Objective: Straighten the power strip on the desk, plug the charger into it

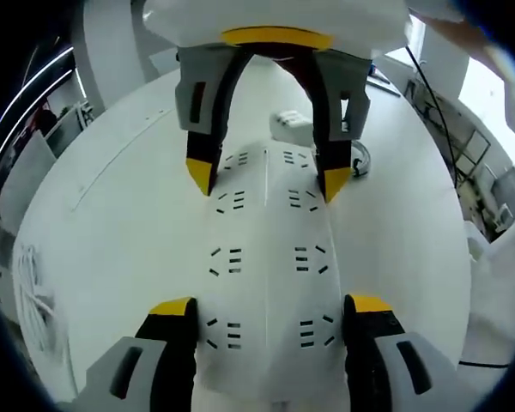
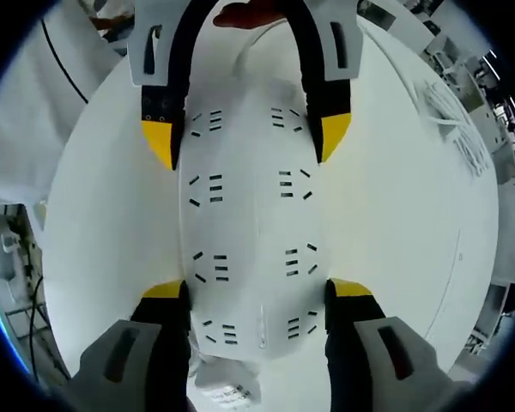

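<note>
White power strip lies lengthwise between left tool and right tool, both pinching its ends.

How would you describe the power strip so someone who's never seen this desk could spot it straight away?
Start from the round white desk. On it lies the long white plastic power strip, with two rows of dark socket slots along its top and one yellow-tipped claw astride each end. The small white charger block beyond one end has no such slots.
</note>
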`<state>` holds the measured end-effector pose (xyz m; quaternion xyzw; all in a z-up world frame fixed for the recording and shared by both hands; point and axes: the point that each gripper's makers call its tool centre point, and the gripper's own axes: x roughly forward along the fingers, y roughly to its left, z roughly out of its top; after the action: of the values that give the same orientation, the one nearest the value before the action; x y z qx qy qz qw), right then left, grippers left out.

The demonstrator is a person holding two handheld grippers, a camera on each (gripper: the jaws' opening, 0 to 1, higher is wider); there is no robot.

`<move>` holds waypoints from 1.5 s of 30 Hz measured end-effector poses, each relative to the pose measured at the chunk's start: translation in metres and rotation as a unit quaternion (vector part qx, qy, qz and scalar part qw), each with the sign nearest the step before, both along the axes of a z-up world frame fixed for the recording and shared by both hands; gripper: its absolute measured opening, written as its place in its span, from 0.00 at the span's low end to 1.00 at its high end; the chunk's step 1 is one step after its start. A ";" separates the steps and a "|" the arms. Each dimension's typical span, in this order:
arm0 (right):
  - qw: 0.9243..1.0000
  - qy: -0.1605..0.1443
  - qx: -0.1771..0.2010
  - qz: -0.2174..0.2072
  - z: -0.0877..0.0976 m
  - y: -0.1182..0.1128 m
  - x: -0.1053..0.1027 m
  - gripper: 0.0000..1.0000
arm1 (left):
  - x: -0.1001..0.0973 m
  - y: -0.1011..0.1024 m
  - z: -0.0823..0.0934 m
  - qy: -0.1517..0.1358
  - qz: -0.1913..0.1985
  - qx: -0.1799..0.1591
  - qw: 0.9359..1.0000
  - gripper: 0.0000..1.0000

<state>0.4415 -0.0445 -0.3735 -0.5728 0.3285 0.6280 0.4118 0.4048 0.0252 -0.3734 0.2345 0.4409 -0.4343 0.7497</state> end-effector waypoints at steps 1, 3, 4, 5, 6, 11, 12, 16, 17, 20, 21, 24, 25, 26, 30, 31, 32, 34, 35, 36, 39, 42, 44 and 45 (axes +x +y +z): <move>1.000 0.001 0.001 -0.004 0.000 0.000 -0.001 0.62 | 0.001 0.000 0.000 0.001 -0.002 0.001 1.000 0.70; 1.000 0.000 0.002 -0.007 0.000 0.000 -0.001 0.62 | 0.002 0.001 0.000 0.002 -0.007 0.003 1.000 0.70; 1.000 0.000 0.002 -0.009 0.000 0.000 -0.002 0.62 | 0.000 0.000 0.000 0.001 -0.008 0.004 1.000 0.70; 1.000 0.002 0.006 -0.014 0.001 0.000 -0.004 0.62 | -0.002 0.000 0.000 0.002 -0.014 0.005 1.000 0.70; 1.000 0.003 0.010 -0.019 0.000 0.000 -0.005 0.62 | -0.003 0.000 0.000 0.002 -0.017 0.005 1.000 0.70; 0.999 0.007 0.016 -0.029 0.001 -0.001 -0.006 0.62 | -0.004 0.001 0.000 0.005 -0.030 0.011 0.999 0.70; 0.999 0.006 0.016 -0.032 0.001 -0.001 -0.006 0.62 | -0.004 0.000 0.000 0.006 -0.032 0.013 0.999 0.70; 0.999 0.008 0.018 -0.043 0.001 -0.001 -0.008 0.62 | -0.007 0.000 0.001 0.006 -0.041 0.015 0.999 0.70; 0.999 0.008 0.019 -0.045 0.001 -0.001 -0.007 0.62 | -0.007 0.000 0.001 0.007 -0.044 0.016 0.999 0.70; 0.998 0.009 0.021 -0.053 0.001 -0.001 -0.008 0.62 | -0.005 0.001 0.001 0.007 -0.053 0.017 0.998 0.70; 0.998 0.009 0.021 -0.056 0.001 -0.001 -0.008 0.62 | -0.005 0.001 0.001 0.007 -0.056 0.018 0.998 0.70; 0.998 0.007 0.023 -0.063 0.002 -0.001 -0.010 0.62 | -0.007 0.002 0.001 0.009 -0.066 0.022 0.998 0.69; 0.997 0.008 0.026 -0.066 0.002 -0.001 -0.011 0.62 | -0.007 0.002 0.001 0.009 -0.068 0.023 0.997 0.69; 0.997 0.009 0.028 -0.069 0.002 -0.001 -0.011 0.62 | -0.007 0.002 0.001 0.009 -0.070 0.023 0.997 0.69; 0.996 0.010 0.032 -0.079 0.002 -0.001 -0.013 0.62 | -0.008 0.003 0.001 0.009 -0.081 0.024 0.996 0.69; 0.996 0.010 0.032 -0.082 0.002 -0.001 -0.013 0.62 | -0.009 0.003 0.001 0.010 -0.084 0.025 0.996 0.69; 0.996 0.009 0.031 -0.086 0.002 -0.001 -0.014 0.62 | -0.009 0.003 0.001 0.010 -0.088 0.026 0.996 0.69; 0.995 0.009 0.030 -0.092 0.002 -0.001 -0.015 0.62 | -0.009 0.004 0.001 0.011 -0.093 0.028 0.995 0.69; 0.995 0.008 0.030 -0.094 0.002 -0.001 -0.015 0.62 | -0.009 0.004 0.001 0.011 -0.095 0.029 0.995 0.69; 0.995 0.008 0.031 -0.095 0.002 -0.001 -0.016 0.62 | -0.009 0.004 0.002 0.011 -0.096 0.029 0.995 0.69; 0.995 0.008 0.033 -0.098 0.002 -0.001 -0.016 0.62 | -0.009 0.004 0.002 0.011 -0.099 0.030 0.995 0.69; 0.994 0.008 0.034 -0.102 0.002 -0.001 -0.016 0.62 | -0.009 0.004 0.002 0.011 -0.102 0.030 0.994 0.69; 0.994 0.007 0.034 -0.106 0.002 -0.001 -0.017 0.62 | -0.009 0.005 0.002 0.012 -0.105 0.031 0.994 0.69; 0.994 0.006 0.034 -0.108 0.002 -0.001 -0.017 0.62 | -0.008 0.005 0.001 0.012 -0.107 0.031 0.994 0.69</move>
<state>0.4242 -0.0453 -0.3712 -0.5158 0.3694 0.5944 0.4942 0.3965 0.0302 -0.3719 0.2985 0.4352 -0.5008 0.6860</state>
